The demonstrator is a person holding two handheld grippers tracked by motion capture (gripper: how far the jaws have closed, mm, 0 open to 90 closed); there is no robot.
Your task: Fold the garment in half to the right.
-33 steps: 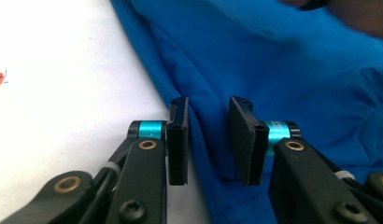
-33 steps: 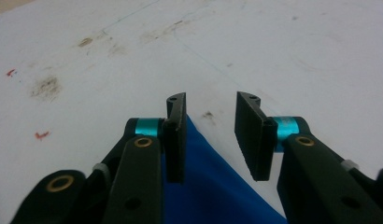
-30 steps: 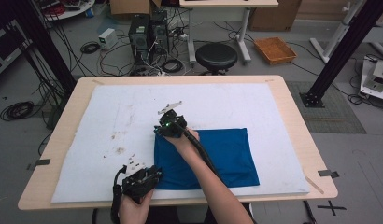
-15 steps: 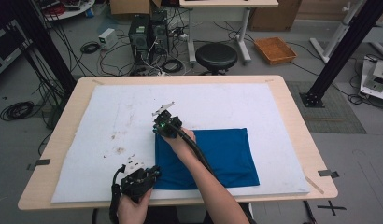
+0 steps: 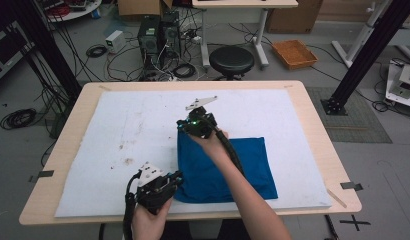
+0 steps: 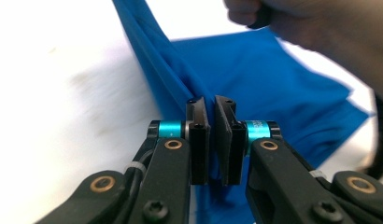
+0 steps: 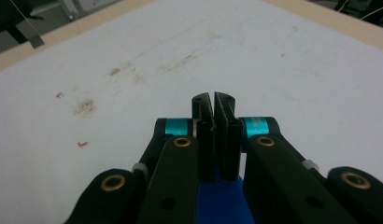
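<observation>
— While the blue cloth lies on the right half of the white mat, which part of it is off the surface?

— Its left edge. That edge is lifted at both ends: the near-left corner is pinched by the left tool and the far-left corner by the right tool. Between them the edge rises as a taut fold, which the left gripper view shows running up and away from the jaws.

— How do the jaws stand?

— Both pairs have just been closing and are now narrow, each clamped on fabric. In the left gripper view the left tool has blue cloth pressed between its pads; in the right gripper view the right tool has a strip of blue showing under its closed jaws.

— And the rest of the cloth?

— It stays flat on the mat, reaching toward the near-right edge.

— What lies around it?

— The mat covers most of the wooden tabletop and carries brownish stains left of the cloth. A black stool stands on the floor beyond the far edge.
</observation>
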